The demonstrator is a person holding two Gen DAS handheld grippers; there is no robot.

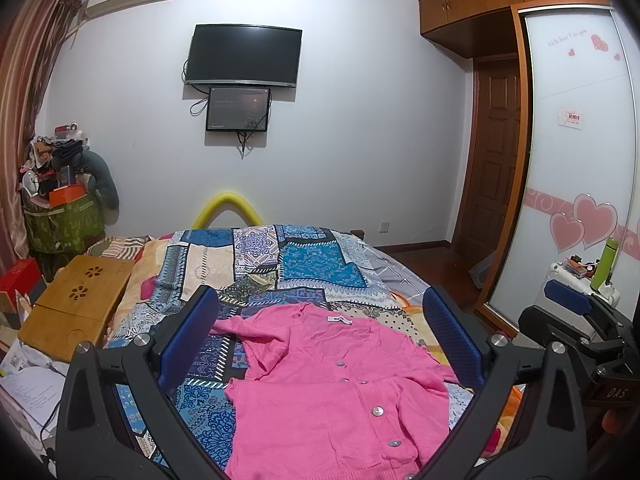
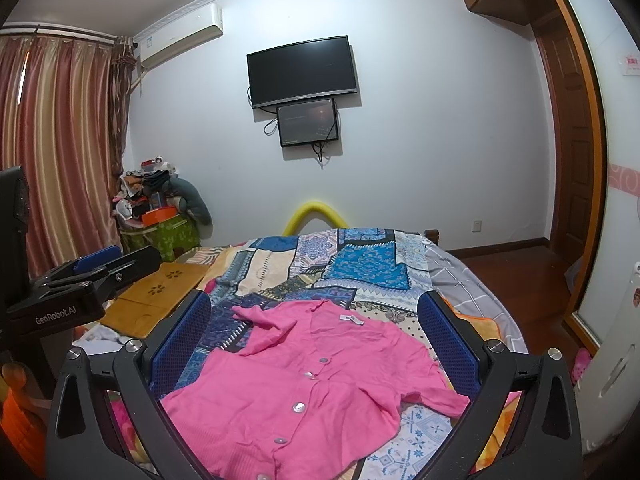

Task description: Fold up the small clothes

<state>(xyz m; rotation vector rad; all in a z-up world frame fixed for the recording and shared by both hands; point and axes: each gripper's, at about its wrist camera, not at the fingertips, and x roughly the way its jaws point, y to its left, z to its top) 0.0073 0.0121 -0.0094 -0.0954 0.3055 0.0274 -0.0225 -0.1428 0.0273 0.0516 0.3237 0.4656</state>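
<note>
A pink cardigan point(image 1: 332, 392) lies spread on a bed covered by a patchwork quilt point(image 1: 256, 264), front side up, with a row of pale buttons point(image 1: 377, 411) running down its placket and a white label point(image 1: 339, 319) at the neckline on the far side. One short sleeve point(image 1: 244, 326) extends toward the far left; in the right wrist view the other sleeve point(image 2: 436, 394) lies folded over at the near right, and the garment surface is wrinkled rather than flat. The left tool point(image 1: 320, 336) hangs above the cardigan with its blue-padded fingers point(image 1: 188, 336) spread wide, released and grasping nothing; the garment shows between them without contact. The right tool point(image 2: 314, 336) is likewise released, its blue pads point(image 2: 450, 344) standing well apart on either side of the cardigan, clear of the fabric. Each tool appears at the edge of the other's view: the right tool at the right margin of the left wrist view, the left tool at the left margin of the right wrist view. A bamboo lap table point(image 1: 76, 304) rests at the left edge of the bed. On the far wall hang a dark television point(image 1: 245, 55) and a smaller screen point(image 1: 237, 109) just below it. A yellow foam tube point(image 1: 227, 208) arches behind the far end of the bed. A sliding wardrobe door point(image 1: 580, 152) with pink heart decals stands on the right
</note>
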